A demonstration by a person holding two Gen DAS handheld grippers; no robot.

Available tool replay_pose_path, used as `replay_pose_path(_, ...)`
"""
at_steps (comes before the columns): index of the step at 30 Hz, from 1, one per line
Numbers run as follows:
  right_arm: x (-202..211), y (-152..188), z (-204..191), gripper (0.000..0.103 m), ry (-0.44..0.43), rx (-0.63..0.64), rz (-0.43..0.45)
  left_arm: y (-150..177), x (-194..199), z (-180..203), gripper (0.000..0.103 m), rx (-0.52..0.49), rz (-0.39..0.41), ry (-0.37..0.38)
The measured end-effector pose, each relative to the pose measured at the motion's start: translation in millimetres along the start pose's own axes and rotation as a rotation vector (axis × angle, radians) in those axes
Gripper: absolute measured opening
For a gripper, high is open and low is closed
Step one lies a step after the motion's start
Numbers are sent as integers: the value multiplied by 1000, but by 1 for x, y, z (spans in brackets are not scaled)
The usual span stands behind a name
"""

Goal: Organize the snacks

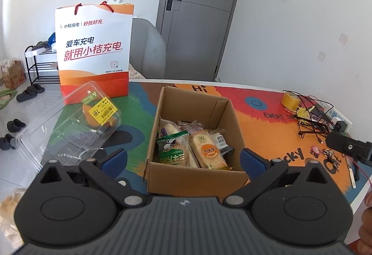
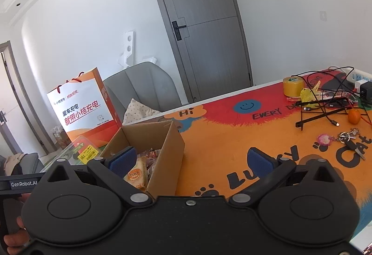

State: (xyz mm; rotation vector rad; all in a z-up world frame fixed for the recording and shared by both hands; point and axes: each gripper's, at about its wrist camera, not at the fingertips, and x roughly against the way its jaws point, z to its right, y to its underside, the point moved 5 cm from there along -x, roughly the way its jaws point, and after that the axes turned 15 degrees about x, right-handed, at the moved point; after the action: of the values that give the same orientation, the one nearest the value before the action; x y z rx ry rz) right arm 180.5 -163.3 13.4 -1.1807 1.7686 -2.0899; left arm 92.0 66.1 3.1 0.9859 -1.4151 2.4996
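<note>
A yellow tape roll [image 2: 293, 86], tangled black cables [image 2: 325, 101], an orange fruit [image 2: 354, 116] and keys [image 2: 348, 136] lie on the colourful table mat [image 2: 232, 138].

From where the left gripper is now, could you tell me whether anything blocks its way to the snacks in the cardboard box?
Nothing visible does. The left gripper is open just above the cardboard box, whose top is open, with the snacks exposed inside.

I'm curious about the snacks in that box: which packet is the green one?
The green packet with a cartoon cow, at the cardboard box's left side; its neighbour is orange.
</note>
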Motion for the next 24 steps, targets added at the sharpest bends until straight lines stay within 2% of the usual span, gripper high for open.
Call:
replay_pose_path(7, 14, -1, 0, 103, 14, 17, -13, -4, 18, 2, 102, -42, -20, 26)
replay_pose_path(10, 19, 1, 0, 103, 25, 26, -25, -5, 30, 3, 102, -69, 4, 27)
replay_pose_path(17, 39, -2, -3, 103, -4, 42, -26, 2, 45, 1, 102, -136, -3, 26)
replay_pose_path(24, 54, -3, -4, 103, -13, 61, -38, -1, 59, -8, 102, -124, 4, 33)
